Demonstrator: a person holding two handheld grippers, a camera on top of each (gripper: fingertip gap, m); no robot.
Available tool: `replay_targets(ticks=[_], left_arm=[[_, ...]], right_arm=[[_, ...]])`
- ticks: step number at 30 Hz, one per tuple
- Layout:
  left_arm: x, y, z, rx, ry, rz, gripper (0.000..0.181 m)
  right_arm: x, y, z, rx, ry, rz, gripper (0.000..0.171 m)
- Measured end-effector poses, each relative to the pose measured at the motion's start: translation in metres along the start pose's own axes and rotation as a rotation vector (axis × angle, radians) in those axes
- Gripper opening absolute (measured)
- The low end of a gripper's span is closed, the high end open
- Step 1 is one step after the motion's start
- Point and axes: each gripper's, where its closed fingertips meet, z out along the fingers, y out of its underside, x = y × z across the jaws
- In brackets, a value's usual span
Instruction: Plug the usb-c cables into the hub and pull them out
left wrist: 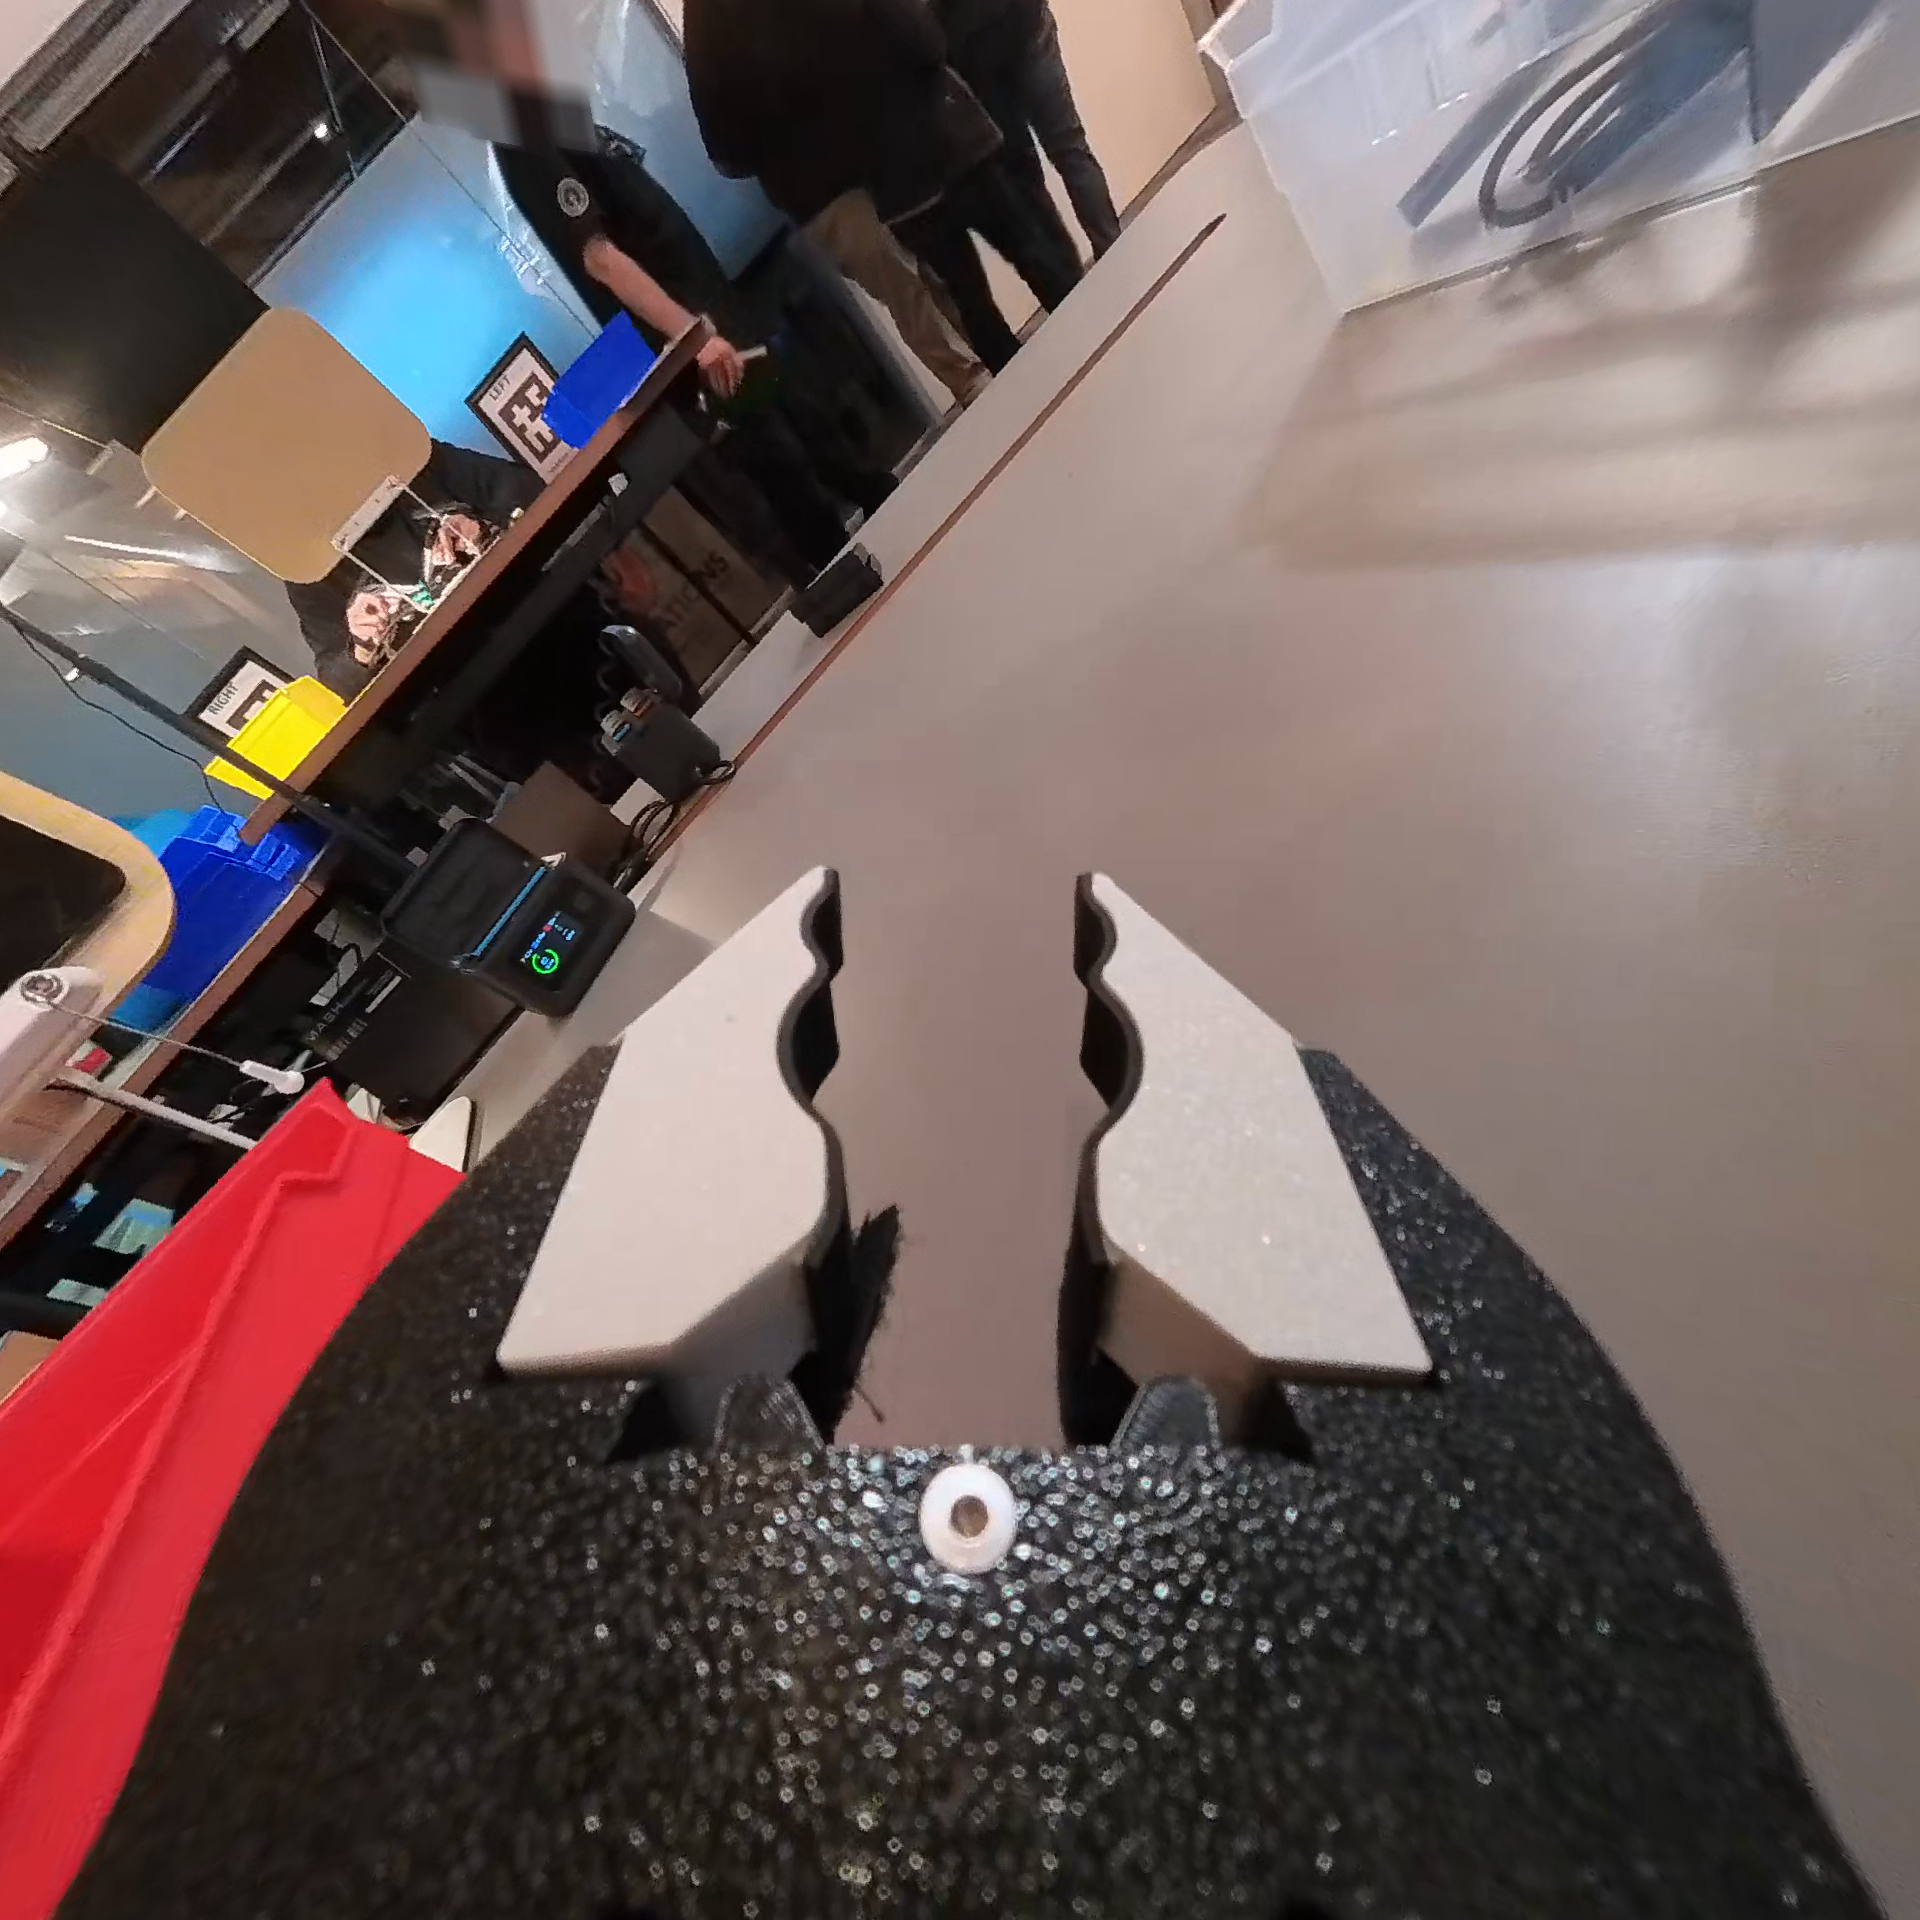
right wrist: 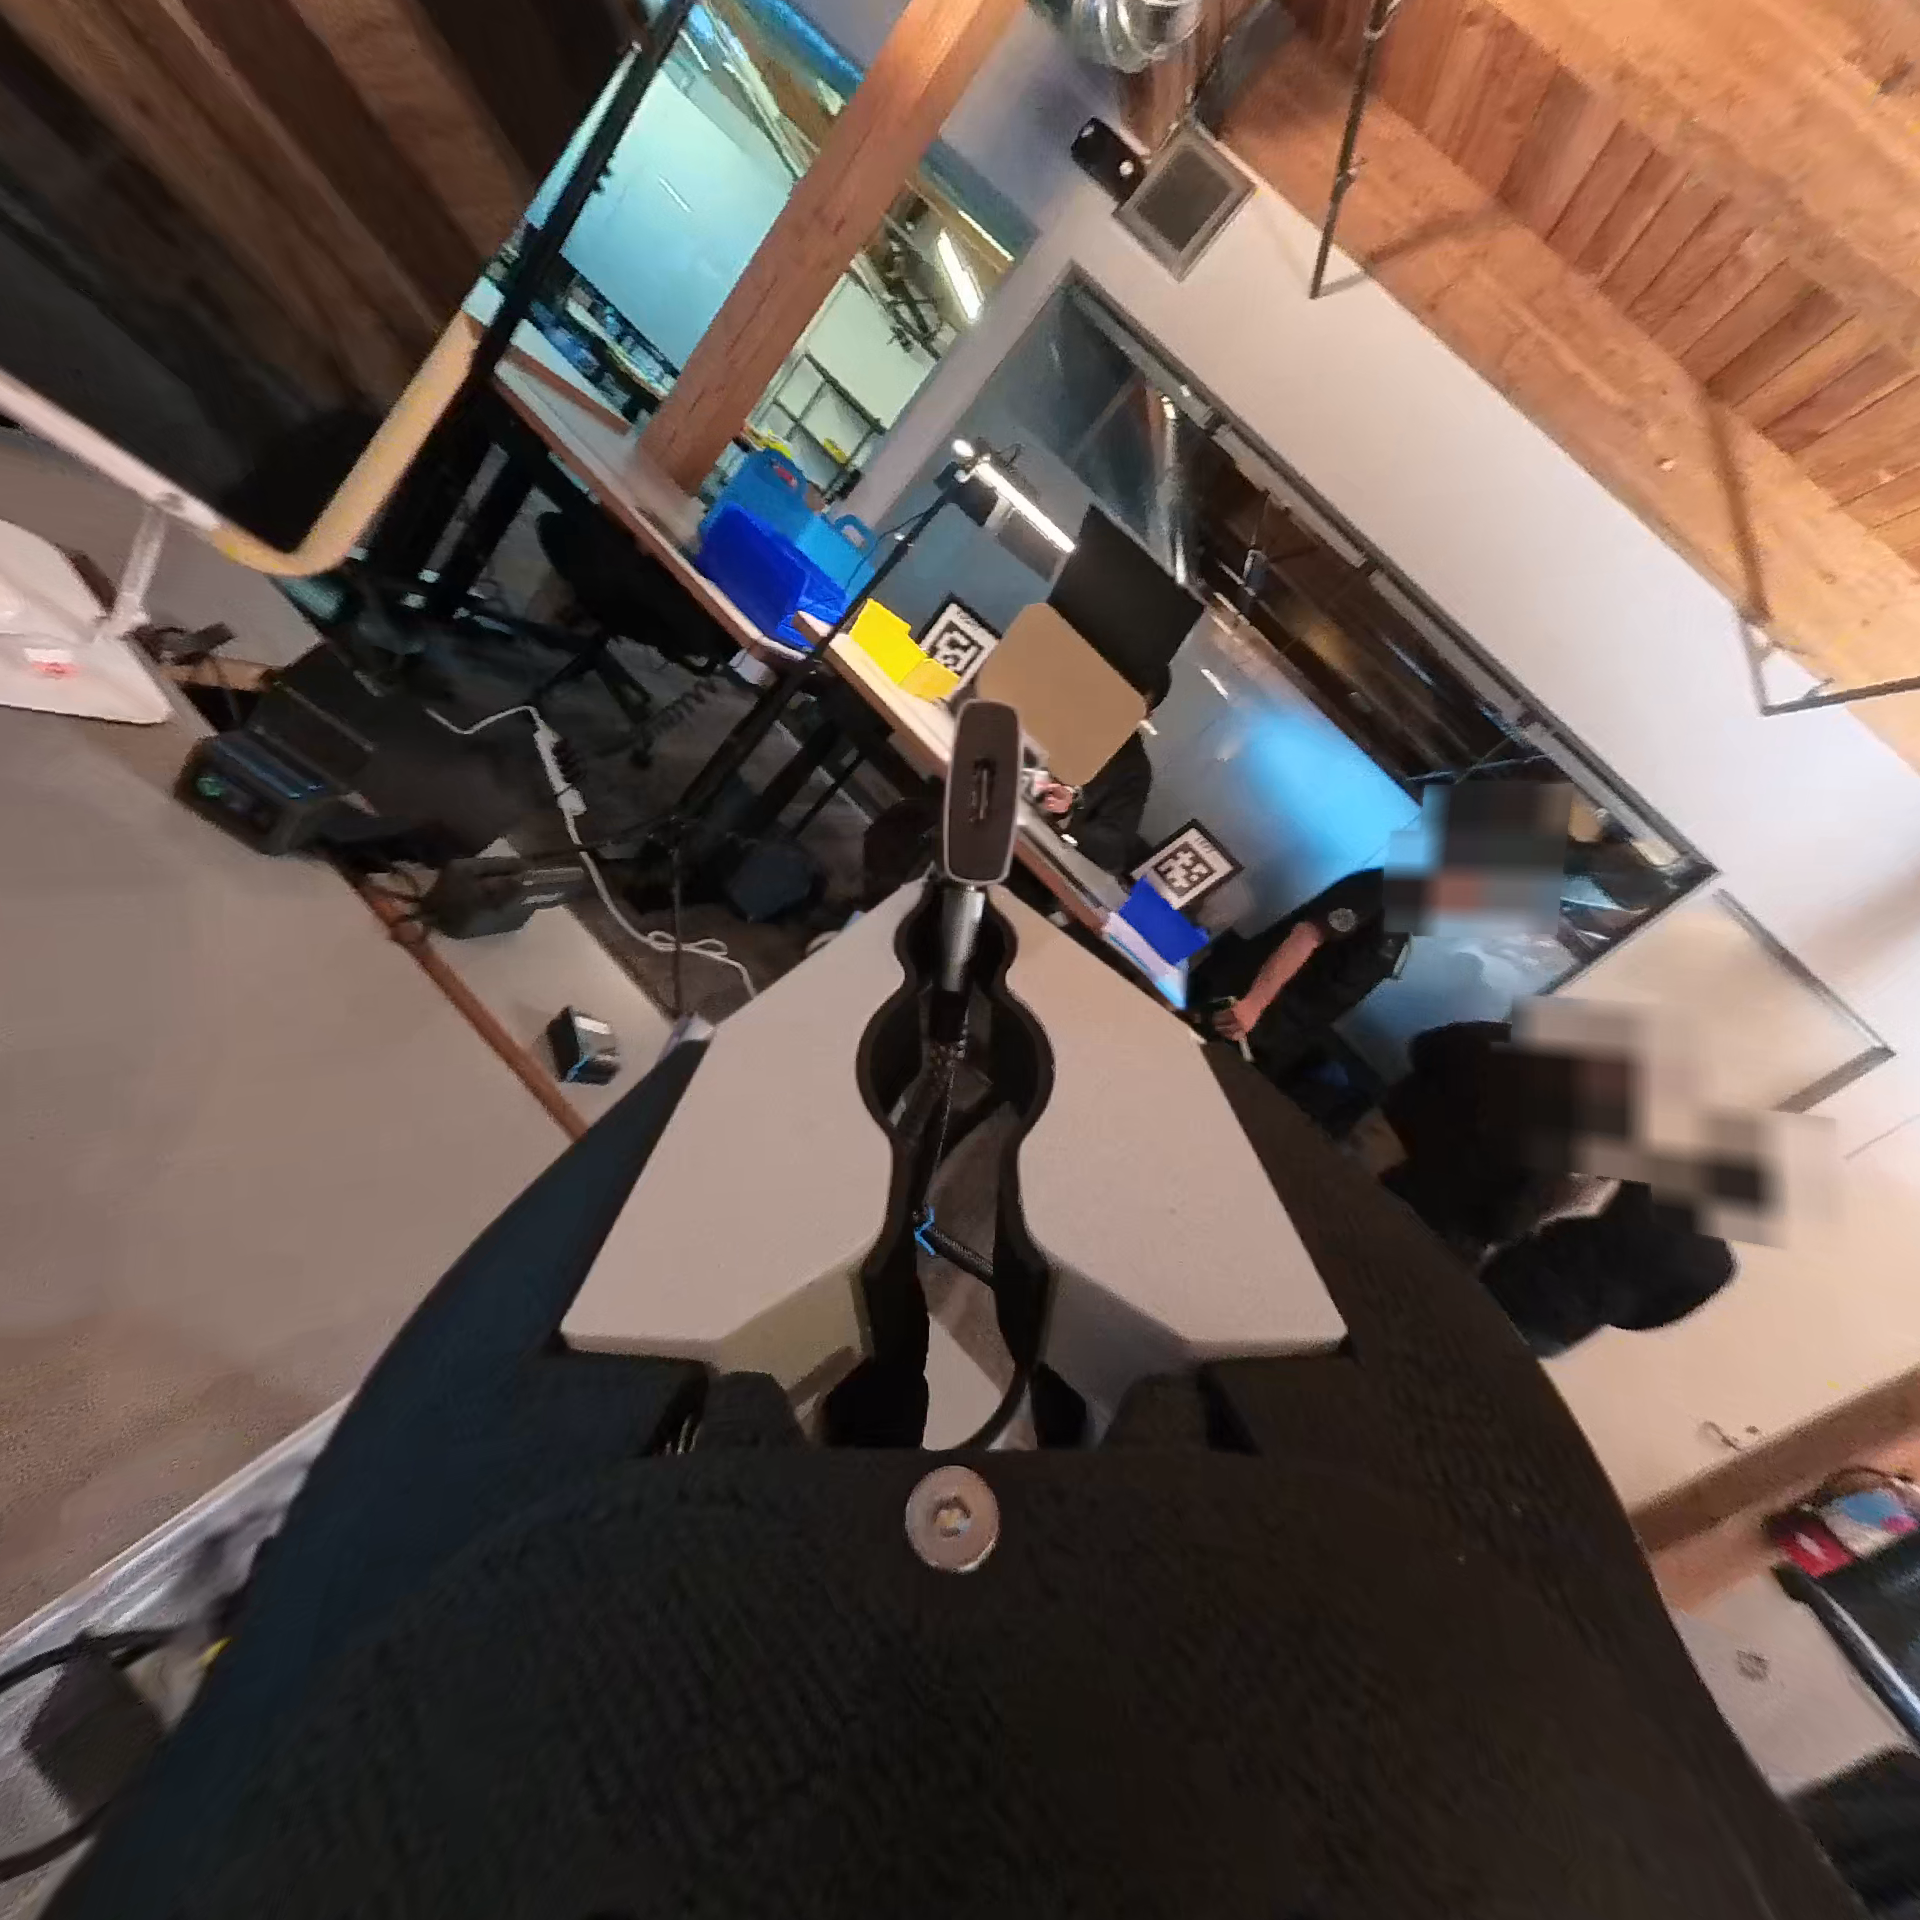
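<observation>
In the right wrist view my right gripper (right wrist: 958, 906) is shut on the neck of a dark grey usb hub (right wrist: 978, 787). The hub sticks out past the fingertips, raised in the air, with a port facing me. Its black braided cable (right wrist: 940, 1122) runs back between the fingers. In the left wrist view my left gripper (left wrist: 956, 896) is open and empty, low over the grey table (left wrist: 1351, 935). No loose usb-c cable plug shows in either view.
A clear plastic box (left wrist: 1558, 135) with a black coil inside stands at the far right of the table. A red bin (left wrist: 156, 1403) is close at my left. A black power unit (left wrist: 509, 925) sits by the table edge. Several people stand beyond the table. The grippers' ends are close to 50 centimetres from one another.
</observation>
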Motion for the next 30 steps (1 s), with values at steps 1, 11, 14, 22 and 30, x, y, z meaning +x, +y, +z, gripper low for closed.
replay_targets(ticks=[1,11,14,22,30], left_arm=[[0.0,0.001,0.0,-0.003,0.001,0.004,0.043],[0.004,0.002,0.001,-0.01,0.012,0.009,0.044],[0.005,0.003,0.002,-0.012,0.02,0.008,0.043],[0.007,0.002,0.001,-0.011,0.026,0.016,0.043],[0.009,0.001,0.003,-0.012,0.036,0.02,0.042]], right_arm=[[0.008,-0.002,0.002,-0.002,0.019,-0.012,0.003],[-0.009,0.091,0.007,0.06,0.161,0.221,0.003],[-0.032,0.108,0.006,0.111,0.108,0.41,0.003],[-0.086,0.21,0.021,-0.317,-0.099,0.497,0.003],[-0.125,0.262,0.003,-0.744,-0.431,0.164,0.003]])
